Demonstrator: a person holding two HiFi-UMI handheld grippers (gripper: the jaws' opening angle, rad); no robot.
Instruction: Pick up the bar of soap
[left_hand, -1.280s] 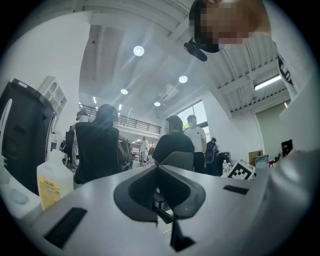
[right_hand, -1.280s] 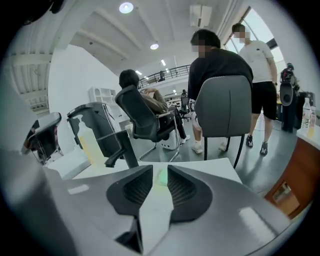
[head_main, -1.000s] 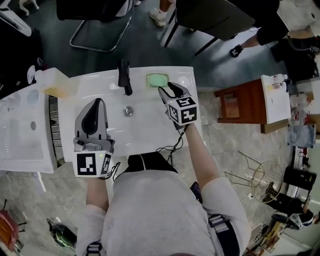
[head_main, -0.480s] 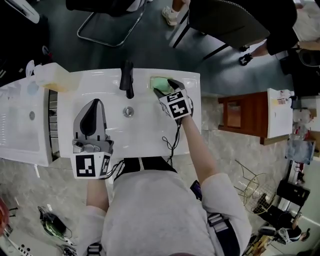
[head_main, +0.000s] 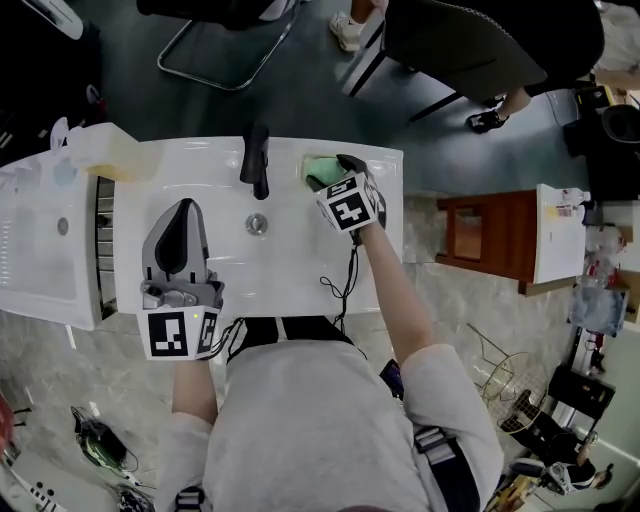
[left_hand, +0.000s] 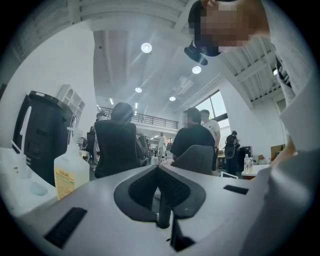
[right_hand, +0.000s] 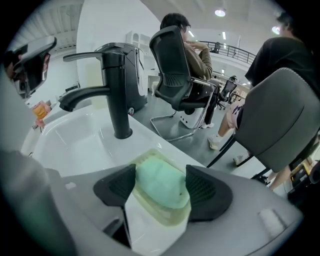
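While the right gripper (head_main: 331, 173) tilts down over the back right corner of the white sink (head_main: 290, 255), its jaws have just been opening and now stand wide apart. The green bar of soap (right_hand: 161, 184) lies between them, one dark pad close on each side and neither pressing on it. The soap rests in a pale translucent soap dish (right_hand: 161, 216) on the sink's rim, just right of the black faucet (right_hand: 115, 95); in the head view it shows as a green patch (head_main: 317, 166) partly covered by that gripper. The left gripper (head_main: 186, 206) lies level above the left part of the basin, well apart from the soap, its jaws (left_hand: 159, 168) closed tip to tip on nothing. A yellowish bottle (left_hand: 71, 172) stands off to its left.
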